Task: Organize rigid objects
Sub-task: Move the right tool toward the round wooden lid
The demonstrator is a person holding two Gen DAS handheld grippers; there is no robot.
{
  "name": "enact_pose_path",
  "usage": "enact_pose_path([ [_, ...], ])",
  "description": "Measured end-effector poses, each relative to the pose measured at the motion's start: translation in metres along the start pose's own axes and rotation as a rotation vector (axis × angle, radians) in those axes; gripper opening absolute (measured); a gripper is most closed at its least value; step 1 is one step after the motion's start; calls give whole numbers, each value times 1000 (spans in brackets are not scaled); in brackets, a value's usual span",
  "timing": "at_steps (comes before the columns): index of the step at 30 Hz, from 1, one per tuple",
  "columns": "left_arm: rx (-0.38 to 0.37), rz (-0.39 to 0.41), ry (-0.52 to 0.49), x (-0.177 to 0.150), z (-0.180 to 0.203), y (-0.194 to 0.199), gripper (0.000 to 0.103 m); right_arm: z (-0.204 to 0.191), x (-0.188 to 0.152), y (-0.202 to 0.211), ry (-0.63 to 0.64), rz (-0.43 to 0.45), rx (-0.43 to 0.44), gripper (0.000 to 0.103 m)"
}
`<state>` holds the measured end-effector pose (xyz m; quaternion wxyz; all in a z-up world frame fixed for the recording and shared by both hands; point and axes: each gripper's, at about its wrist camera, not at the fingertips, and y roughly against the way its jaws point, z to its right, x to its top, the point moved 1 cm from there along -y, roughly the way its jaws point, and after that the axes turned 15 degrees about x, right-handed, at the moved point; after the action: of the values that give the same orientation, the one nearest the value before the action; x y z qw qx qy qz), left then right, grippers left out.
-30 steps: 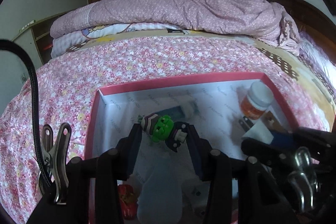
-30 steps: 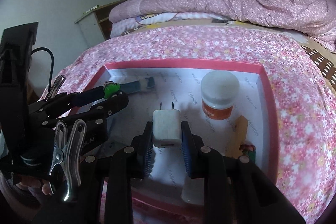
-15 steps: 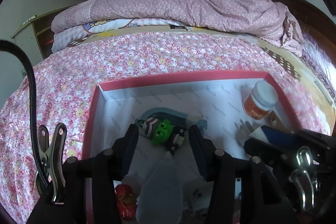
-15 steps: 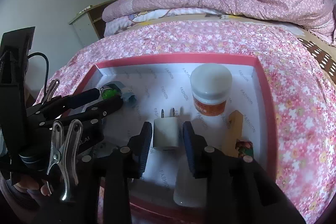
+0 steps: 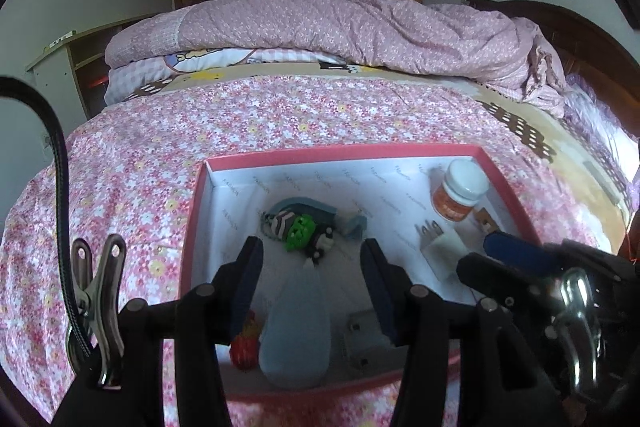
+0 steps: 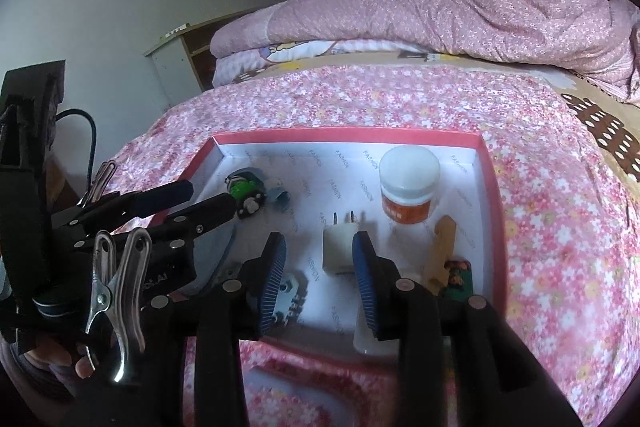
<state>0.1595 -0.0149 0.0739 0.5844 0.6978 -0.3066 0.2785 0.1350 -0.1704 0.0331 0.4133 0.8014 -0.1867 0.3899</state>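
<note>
A pink-rimmed box (image 5: 344,151) with a white floor lies on the bed. A green-faced toy figure (image 5: 300,231) lies inside it on a blue piece, free of my open left gripper (image 5: 310,275), which is drawn back above the box. The figure also shows in the right wrist view (image 6: 244,191). A white plug adapter (image 6: 338,251) lies on the box floor between the fingers of my open right gripper (image 6: 320,281), not gripped. It also shows in the left wrist view (image 5: 440,251).
The box (image 6: 490,183) also holds a white-lidded orange jar (image 6: 408,187), a wooden piece (image 6: 442,247), a pale blue rounded object (image 5: 294,323), a red toy (image 5: 244,343) and a small grey part (image 6: 288,295). A folded pink quilt (image 5: 340,27) lies beyond on the flowered bedspread.
Both grippers have opened and drawn back. The toy figure and the plug adapter, held a second ago, now lie on the box floor.
</note>
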Motion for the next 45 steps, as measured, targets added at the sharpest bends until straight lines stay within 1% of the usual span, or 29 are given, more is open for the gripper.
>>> enact_pose_path([
  [8, -12, -14, 33, -21, -8, 23, 53, -7, -16, 22, -10, 11, -3, 36],
  [12, -28, -29, 42, -34, -9, 32, 53, -10, -31, 36, -30, 14, 6, 42],
  [20, -28, -26, 36, -63, -6, 53, 53, -18, -62, 55, -35, 1, -7, 42],
  [27, -31, -48, 37, -88, -8, 64, 53, -23, -86, 64, -32, -18, -22, 42],
  [37, -27, -88, 30, -121, -12, 68, 53, -21, -113, 62, -59, -65, -44, 42],
  [41, -27, -103, 30, -127, -13, 65, 53, -24, -118, 57, -50, -83, -44, 42],
  [45, -27, -115, 28, -130, -12, 61, 53, -29, -120, 51, -21, -94, -64, 42],
])
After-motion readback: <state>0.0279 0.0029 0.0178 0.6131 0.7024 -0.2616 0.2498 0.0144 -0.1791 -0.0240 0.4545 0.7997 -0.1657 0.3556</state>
